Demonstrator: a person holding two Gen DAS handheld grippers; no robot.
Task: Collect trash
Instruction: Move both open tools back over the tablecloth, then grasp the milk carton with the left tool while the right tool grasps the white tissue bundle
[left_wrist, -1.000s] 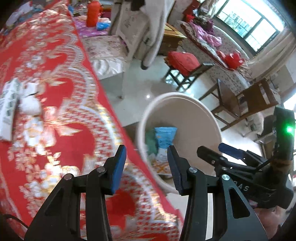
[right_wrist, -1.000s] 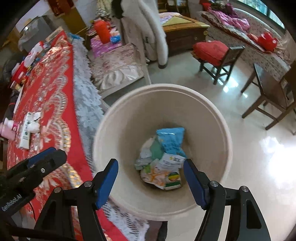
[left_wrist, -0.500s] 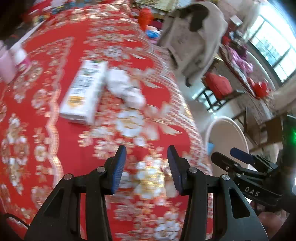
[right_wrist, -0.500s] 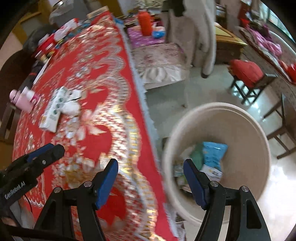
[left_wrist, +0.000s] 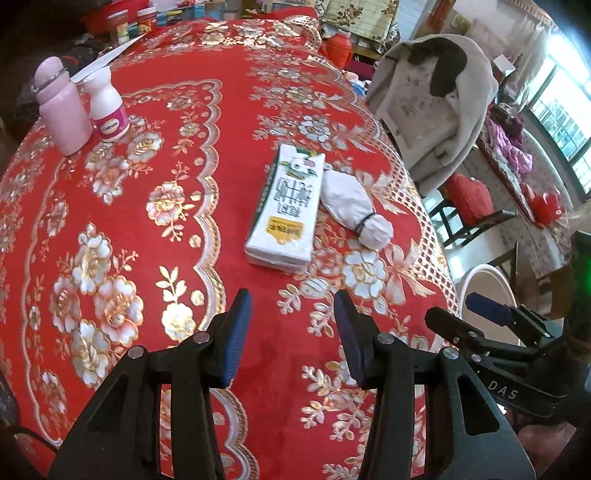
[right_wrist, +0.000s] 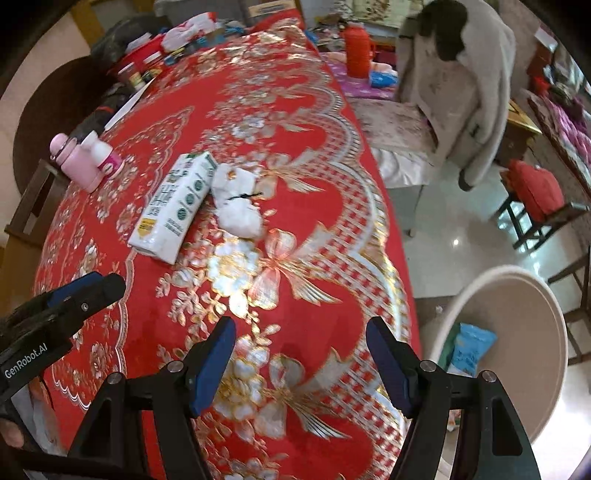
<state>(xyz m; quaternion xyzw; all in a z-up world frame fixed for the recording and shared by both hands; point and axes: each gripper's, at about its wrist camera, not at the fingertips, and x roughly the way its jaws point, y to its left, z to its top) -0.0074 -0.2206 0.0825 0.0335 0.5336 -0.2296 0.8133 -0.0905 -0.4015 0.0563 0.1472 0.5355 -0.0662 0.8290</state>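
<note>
At the bottom of both wrist views, the left gripper (left_wrist: 291, 332) and right gripper (right_wrist: 300, 360) hover jaws apart, holding nothing, above the red tablecloth (left_wrist: 129, 229). Mid-frame lie a milk carton (left_wrist: 286, 206) and, touching it, a white wad (left_wrist: 354, 206); lower right stands the beige bin (right_wrist: 532, 295).

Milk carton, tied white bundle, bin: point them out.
milk carton (left_wrist: 286, 206), left wrist view, printed top face.
tied white bundle (left_wrist: 351, 201), left wrist view, wide body.
bin (right_wrist: 517, 325), right wrist view, bare inner wall.

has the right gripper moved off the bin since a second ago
Yes. The right gripper hung over the bin before; now it is over the red tablecloth, with the bin at its right.
</note>
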